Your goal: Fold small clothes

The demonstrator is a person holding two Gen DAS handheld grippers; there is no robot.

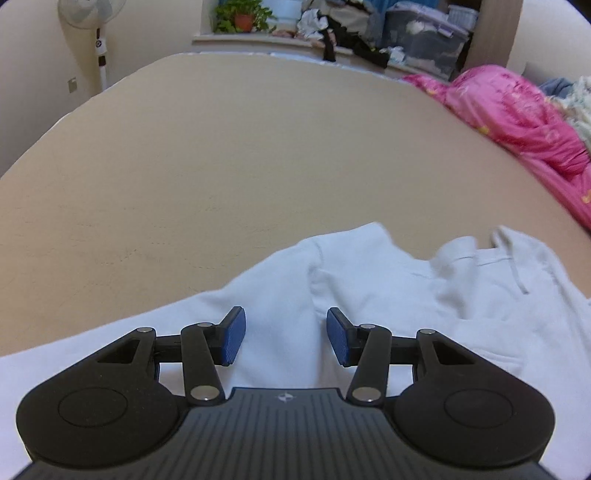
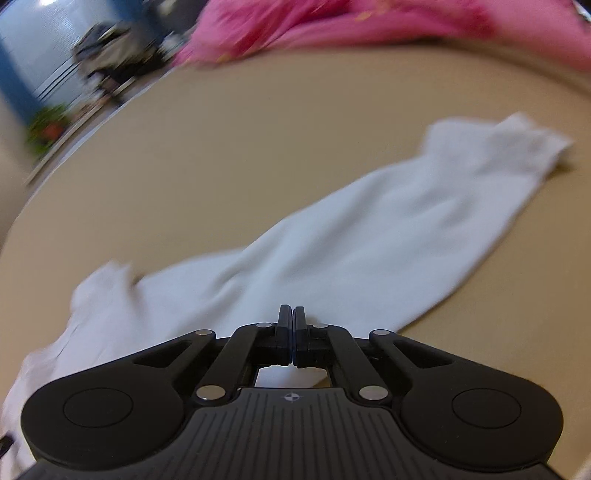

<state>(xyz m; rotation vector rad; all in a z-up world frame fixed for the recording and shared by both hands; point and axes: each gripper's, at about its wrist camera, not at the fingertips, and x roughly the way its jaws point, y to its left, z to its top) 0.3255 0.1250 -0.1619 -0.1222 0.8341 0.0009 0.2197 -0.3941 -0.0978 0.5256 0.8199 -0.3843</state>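
Item: white hooded garment (image 1: 369,295), spread rumpled on tan bed surface (image 1: 221,166); drawstring (image 1: 517,273) visible toward right in left wrist view.

Left gripper (image 1: 283,334): released, blue pads (image 1: 232,338) well parted, nothing between them; positioned directly over garment body, cloth filling gap below and ahead. A raised fold ridge runs forward between the pads.

Right gripper (image 2: 291,325): clenched, fingers pressed together. Cloth visible under and behind the fingers; whether a layer is pinched between them cannot be told. View blurred.

Sleeve (image 2: 388,221): long axis running from just ahead of right gripper diagonally up and rightward, ending at ribbed cuff (image 2: 517,147) well apart from fingertips. Lies flat on bed surface, clear of garment body.

Judged relation for next move: sleeve root nearest right gripper, cuff the far end; fold likely along sleeve axis, inward toward body under left gripper.

Surroundings: pink quilt (image 1: 517,122) at far right edge; standing fan (image 1: 92,22), potted plant (image 1: 243,18).
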